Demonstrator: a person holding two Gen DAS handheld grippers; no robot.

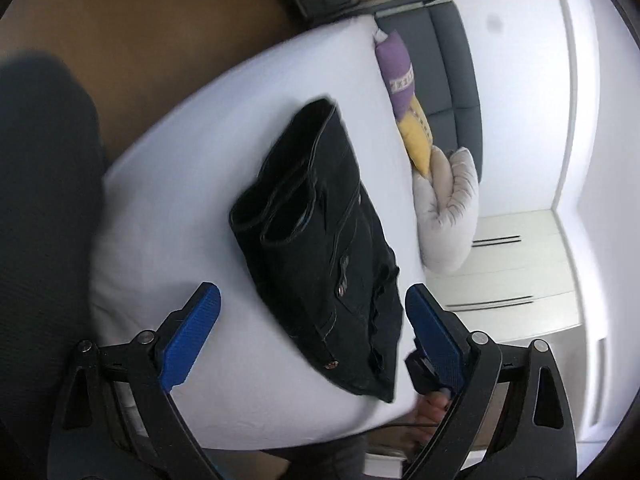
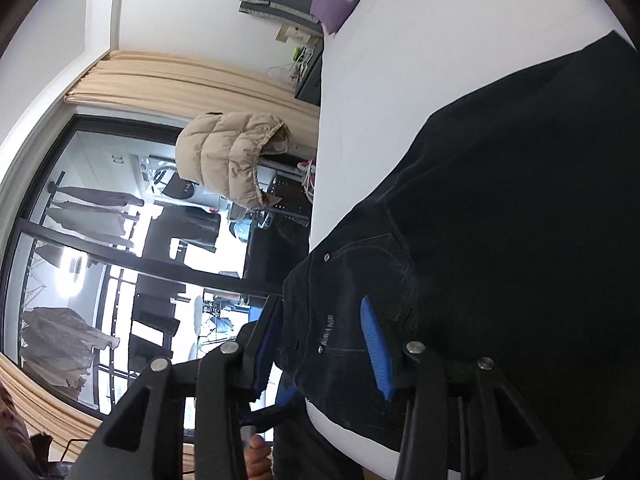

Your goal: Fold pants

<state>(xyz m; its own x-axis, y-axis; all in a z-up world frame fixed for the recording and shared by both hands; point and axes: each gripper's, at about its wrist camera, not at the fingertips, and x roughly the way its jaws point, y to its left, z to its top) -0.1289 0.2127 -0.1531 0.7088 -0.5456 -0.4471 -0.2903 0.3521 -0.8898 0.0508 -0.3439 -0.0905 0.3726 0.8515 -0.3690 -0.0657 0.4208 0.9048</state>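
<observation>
pants [image 1: 320,240] lie folded on the white bed [image 1: 160,208], waist end at the near edge. right gripper [image 2: 320,340] straddles that waist edge, whether it's clamped i can't tell. left gripper [image 1: 312,320] hovers wide open, empty. advice: pinch every layer, lift evenly, keep edges aligned.

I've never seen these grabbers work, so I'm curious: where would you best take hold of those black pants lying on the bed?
Probably the waistband corner of the black pants, at the near edge of the white bed. It overhangs there, so fingers can slide around it from the side, as the right tool does now. The left tool hovers open above.
</observation>
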